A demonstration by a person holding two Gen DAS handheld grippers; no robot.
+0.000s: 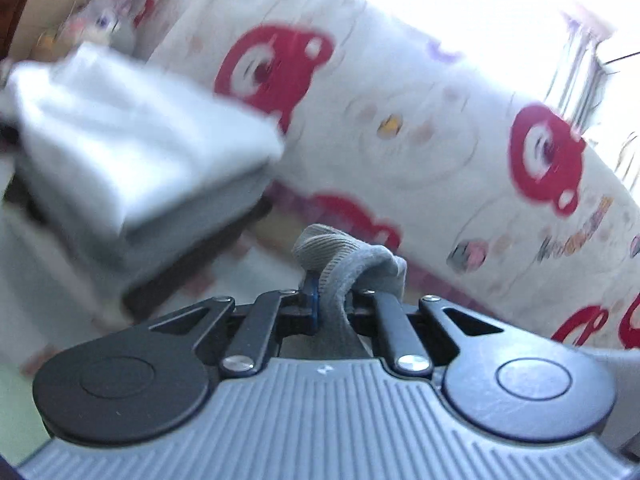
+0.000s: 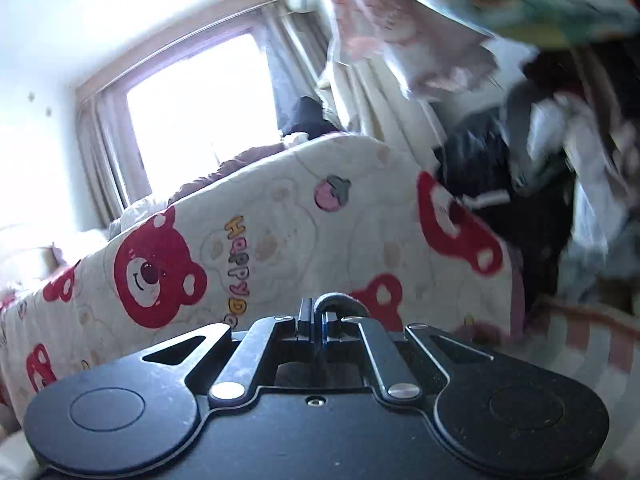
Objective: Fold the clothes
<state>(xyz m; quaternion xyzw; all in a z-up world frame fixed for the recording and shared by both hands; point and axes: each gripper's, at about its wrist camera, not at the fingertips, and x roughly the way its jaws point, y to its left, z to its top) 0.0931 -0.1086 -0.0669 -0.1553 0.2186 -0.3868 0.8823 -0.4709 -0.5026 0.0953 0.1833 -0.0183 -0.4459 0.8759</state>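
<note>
My left gripper point(image 1: 334, 300) is shut on a bunched ribbed edge of a grey garment point(image 1: 348, 258), which pokes up between its jaws. My right gripper point(image 2: 320, 312) is shut on a thin dark-grey fold of fabric point(image 2: 338, 300) that loops over its jaws. Both are held above a bed with a white cover printed with red bears point(image 1: 400, 120), which also shows in the right wrist view point(image 2: 280, 240). A folded white and grey stack of clothes point(image 1: 132, 152) lies at the left in the left wrist view, blurred.
A bright window point(image 2: 200, 108) with curtains is behind the bed. A pile of dark and light clothes point(image 2: 540, 184) sits at the right of the bed. A patterned cloth point(image 2: 420, 20) hangs at the top right. A plush toy point(image 1: 108, 20) lies at the far left.
</note>
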